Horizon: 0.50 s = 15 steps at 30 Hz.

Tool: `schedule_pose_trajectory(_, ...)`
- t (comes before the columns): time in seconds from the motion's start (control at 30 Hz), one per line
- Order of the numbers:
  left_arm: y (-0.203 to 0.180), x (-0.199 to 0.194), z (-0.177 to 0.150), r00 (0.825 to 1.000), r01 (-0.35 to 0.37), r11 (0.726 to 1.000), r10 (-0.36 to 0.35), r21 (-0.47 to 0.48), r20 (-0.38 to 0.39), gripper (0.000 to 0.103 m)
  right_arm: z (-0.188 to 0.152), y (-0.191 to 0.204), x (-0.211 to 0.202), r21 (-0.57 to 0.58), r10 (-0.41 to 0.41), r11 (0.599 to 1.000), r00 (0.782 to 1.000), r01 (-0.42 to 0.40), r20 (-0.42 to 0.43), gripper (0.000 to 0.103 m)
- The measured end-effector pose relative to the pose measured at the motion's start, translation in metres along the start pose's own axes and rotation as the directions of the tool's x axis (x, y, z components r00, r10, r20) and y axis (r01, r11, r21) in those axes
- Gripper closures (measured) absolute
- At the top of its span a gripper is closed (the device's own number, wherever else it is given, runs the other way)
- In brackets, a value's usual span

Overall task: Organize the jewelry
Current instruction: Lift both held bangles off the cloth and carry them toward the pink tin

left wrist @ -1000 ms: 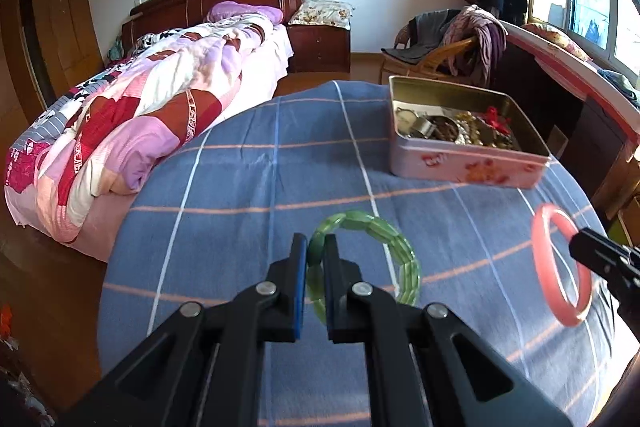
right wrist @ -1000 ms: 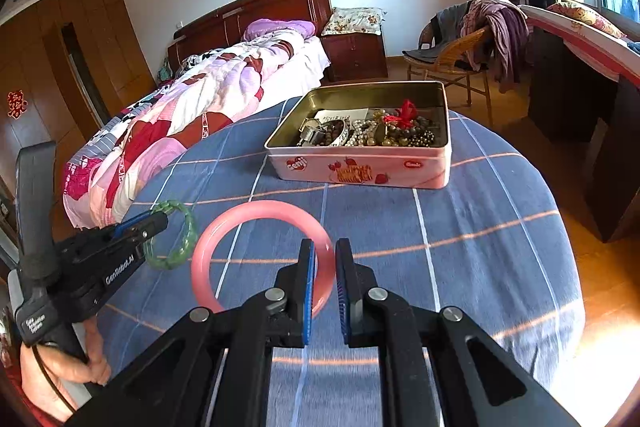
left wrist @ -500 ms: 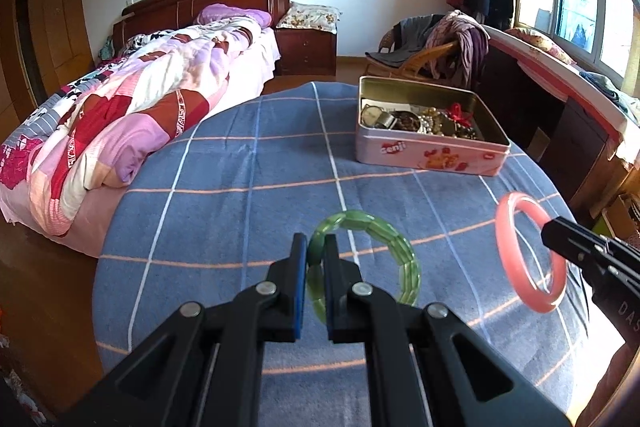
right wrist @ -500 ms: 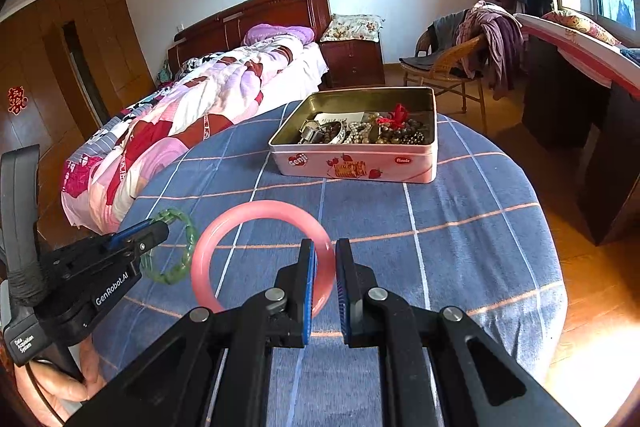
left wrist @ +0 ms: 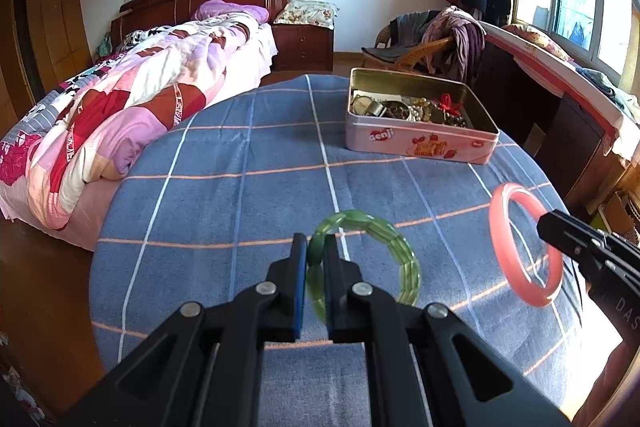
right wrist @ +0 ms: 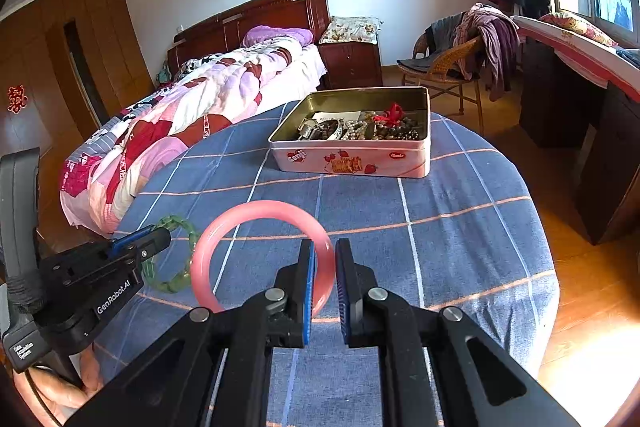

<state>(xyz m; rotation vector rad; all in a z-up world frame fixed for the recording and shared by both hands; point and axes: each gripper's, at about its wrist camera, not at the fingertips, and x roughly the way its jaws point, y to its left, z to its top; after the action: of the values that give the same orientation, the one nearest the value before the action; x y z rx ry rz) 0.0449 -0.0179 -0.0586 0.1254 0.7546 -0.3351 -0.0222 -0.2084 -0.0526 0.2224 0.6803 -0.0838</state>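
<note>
My left gripper (left wrist: 315, 253) is shut on a green segmented bangle (left wrist: 400, 255) and holds it above the blue checked tablecloth (left wrist: 240, 195). My right gripper (right wrist: 324, 259) is shut on a pink bangle (right wrist: 240, 215), also held above the cloth. The pink bangle also shows at the right of the left wrist view (left wrist: 500, 227), and the green bangle at the left of the right wrist view (right wrist: 180, 227). An open pink tin (left wrist: 420, 143) holding several pieces of jewelry stands at the far side of the table; it also shows in the right wrist view (right wrist: 352, 159).
A bed (left wrist: 140, 99) with a patchwork quilt lies beyond the table's left edge. A wicker chair (right wrist: 444, 67) draped with clothes and a dark desk (right wrist: 568, 99) stand to the right. The round table's edge drops to a wooden floor (right wrist: 580, 287).
Both grippers have pulled back from the tin and risen a little, each still holding its bangle. The tin looks farther away in both views.
</note>
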Motion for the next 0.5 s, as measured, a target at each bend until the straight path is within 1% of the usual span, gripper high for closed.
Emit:
schedule_pose_trajectory(0.23,0.001,0.005,-0.001,1.000,-0.002,1.000,0.002,0.000,-0.018,0.095,-0.001,-0.001,0.004,0.001,0.013,1.000,1.000,-0.013,-0.017,0.093)
schedule_pose_trajectory(0.5,-0.006,0.012,0.000,0.999,0.026,1.000,-0.025,0.011,-0.036,0.094,-0.001,-0.009,0.009,-0.007,-0.025,1.000,0.999,0.025,-0.029,0.093)
